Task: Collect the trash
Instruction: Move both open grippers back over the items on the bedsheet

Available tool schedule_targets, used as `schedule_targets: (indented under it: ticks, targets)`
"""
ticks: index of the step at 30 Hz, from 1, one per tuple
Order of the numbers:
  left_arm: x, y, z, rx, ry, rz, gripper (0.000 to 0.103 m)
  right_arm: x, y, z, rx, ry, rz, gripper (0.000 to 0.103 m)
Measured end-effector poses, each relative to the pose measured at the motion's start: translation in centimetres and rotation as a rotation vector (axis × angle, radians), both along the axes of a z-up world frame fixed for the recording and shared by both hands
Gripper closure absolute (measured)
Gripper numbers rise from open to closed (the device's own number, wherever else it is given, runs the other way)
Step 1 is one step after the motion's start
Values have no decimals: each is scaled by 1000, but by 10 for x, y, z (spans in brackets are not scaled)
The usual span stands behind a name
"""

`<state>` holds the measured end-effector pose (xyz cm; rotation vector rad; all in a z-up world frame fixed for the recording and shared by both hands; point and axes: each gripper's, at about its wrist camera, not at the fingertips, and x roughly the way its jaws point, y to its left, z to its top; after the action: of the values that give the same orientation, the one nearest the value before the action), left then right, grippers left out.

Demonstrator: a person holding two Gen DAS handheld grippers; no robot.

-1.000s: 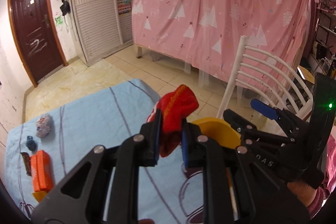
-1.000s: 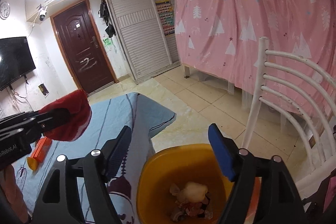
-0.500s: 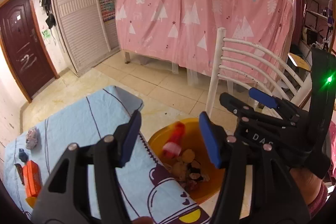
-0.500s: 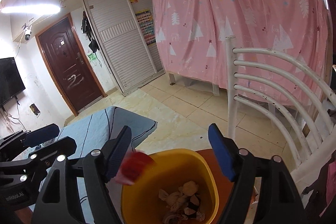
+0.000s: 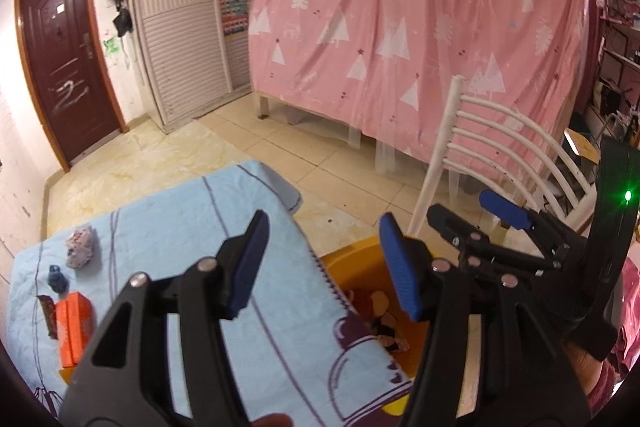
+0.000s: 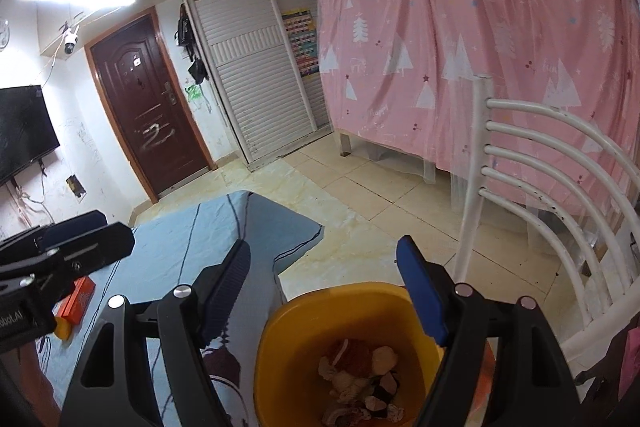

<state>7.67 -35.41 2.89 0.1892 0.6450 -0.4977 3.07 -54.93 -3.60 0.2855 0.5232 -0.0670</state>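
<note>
My left gripper [image 5: 320,263] and right gripper [image 6: 324,291] both gape, holding nothing. Crumpled trash [image 6: 360,383] sits in the yellow bin [image 6: 280,339], its near rim cut off by my view.

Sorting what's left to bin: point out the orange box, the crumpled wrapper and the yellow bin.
orange box [image 5: 73,327]: left wrist view, top face.
crumpled wrapper [image 5: 81,247]: left wrist view, its middle.
yellow bin [image 6: 280,359]: right wrist view, inner left wall.
</note>
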Motion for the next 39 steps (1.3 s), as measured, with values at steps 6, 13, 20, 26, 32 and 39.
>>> schedule_targets:
  ticks: [6, 13, 20, 26, 32, 39]
  targets:
    - [8, 35, 12, -33, -13, 56, 46, 18, 32, 8, -28, 11, 52, 34]
    - [24, 83, 21, -45, -30, 143, 40, 46, 81, 19, -59, 20, 129, 34]
    - [43, 149, 22, -36, -41, 260, 28, 74, 135, 28, -104, 36, 212, 34]
    - [60, 194, 22, -49, -23, 325, 28, 100, 186, 35, -143, 50, 283, 34]
    - [70, 230, 22, -53, -22, 370, 28, 120, 230, 40, -173, 59, 338, 34]
    - [81, 267, 16, -37, -8, 427, 28, 142, 270, 36, -198, 82, 401, 34]
